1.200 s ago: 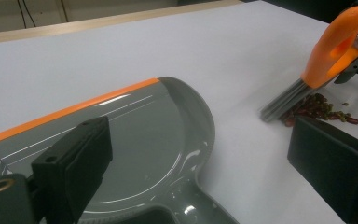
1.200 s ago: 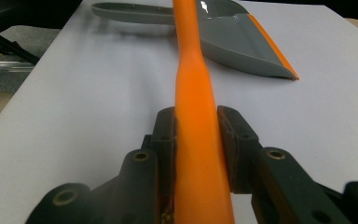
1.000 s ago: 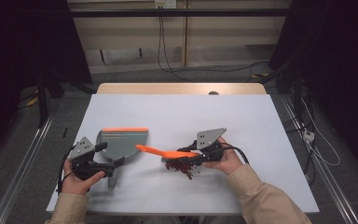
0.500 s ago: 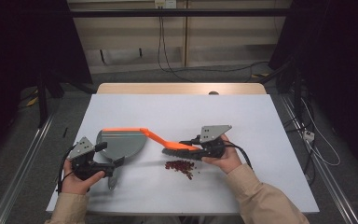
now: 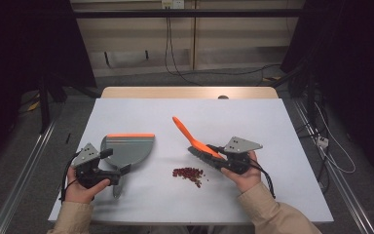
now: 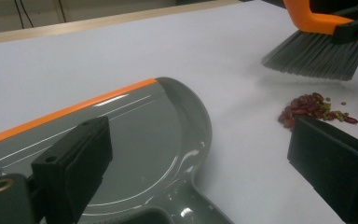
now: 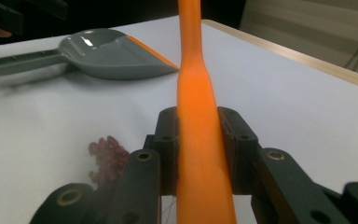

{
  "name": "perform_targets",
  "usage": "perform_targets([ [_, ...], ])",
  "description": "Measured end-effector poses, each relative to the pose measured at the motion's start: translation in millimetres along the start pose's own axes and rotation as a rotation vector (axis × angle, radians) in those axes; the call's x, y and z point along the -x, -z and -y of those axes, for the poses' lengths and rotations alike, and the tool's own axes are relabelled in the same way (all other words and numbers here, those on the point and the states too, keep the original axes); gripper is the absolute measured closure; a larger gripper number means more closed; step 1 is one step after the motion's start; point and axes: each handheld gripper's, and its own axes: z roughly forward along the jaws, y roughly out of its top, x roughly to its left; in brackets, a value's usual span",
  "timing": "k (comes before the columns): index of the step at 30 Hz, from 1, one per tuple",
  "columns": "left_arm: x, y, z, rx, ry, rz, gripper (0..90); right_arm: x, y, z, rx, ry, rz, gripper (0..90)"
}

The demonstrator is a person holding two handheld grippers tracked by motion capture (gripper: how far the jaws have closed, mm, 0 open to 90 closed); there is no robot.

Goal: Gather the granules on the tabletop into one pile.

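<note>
Fingers (image 7: 165, 140) of my right gripper (image 5: 220, 161) clamp the brush (image 5: 197, 143), swung back off the beans (image 5: 189, 175); left gripper (image 5: 108, 168) state unclear, dustpan (image 5: 126, 148) waiting

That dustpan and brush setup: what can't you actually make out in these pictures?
- Dustpan handle: cut off by the bottom edge in the left gripper view, hidden under the left gripper in the high view.
- Brush bristles: hidden behind the right gripper in its own view.
- Beans: too small to count in the high view.
</note>
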Motion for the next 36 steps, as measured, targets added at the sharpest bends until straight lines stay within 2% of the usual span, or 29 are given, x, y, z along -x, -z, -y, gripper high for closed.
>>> perform_targets([
  [4, 0.5, 0.4, -0.7, 0.002, -0.003, -0.001, 6.4, -7.3, 1.5, 9.0, -0.013, -0.008, 0.045, 71.2],
  [7, 0.9, 0.7, -0.7, 0.004, 0.0, 0.0, 6.4, -14.9, -2.1, 9.1, -0.012, -0.008, 0.051, 71.2],
  [9, 1.0, 0.8, -0.8, 0.006, 0.0, 0.001, 6.4, -19.4, -6.6, 9.3, 0.001, -0.018, 0.04, 71.2],
  [10, 0.8, 1.0, -0.8, 0.006, -0.002, 0.0, 6.4, -22.2, -9.0, 8.7, 0.0, -0.012, 0.045, 71.1],
  [15, 0.2, 1.0, -0.8, 0.007, -0.001, 0.0, 6.4, -30.6, -18.7, 7.2, 0.015, -0.008, 0.014, 71.0],
  [19, 0.5, 0.8, -0.7, 0.004, -0.001, 0.0, 6.4, -31.3, -21.7, 6.5, 0.026, -0.01, 0.012, 71.0],
  [22, 0.5, 0.0, -0.4, 0.002, 0.001, 0.001, 6.4, -30.6, -23.1, 5.9, 0.046, -0.034, 0.004, 71.1],
  [26, 0.3, 0.3, -0.5, 0.0, -0.002, -0.001, 6.4, -31.6, -24.7, 4.2, 0.075, -0.037, -0.023, 71.1],
  [31, 0.3, 0.5, -0.4, 0.001, -0.001, -0.001, 6.4, -30.0, -22.6, 1.5, 0.084, -0.026, -0.007, 71.1],
  [36, 0.2, 0.5, -0.6, 0.001, -0.004, -0.002, 6.4, -30.9, -15.2, -6.2, 0.123, -0.075, 0.011, 71.1],
])
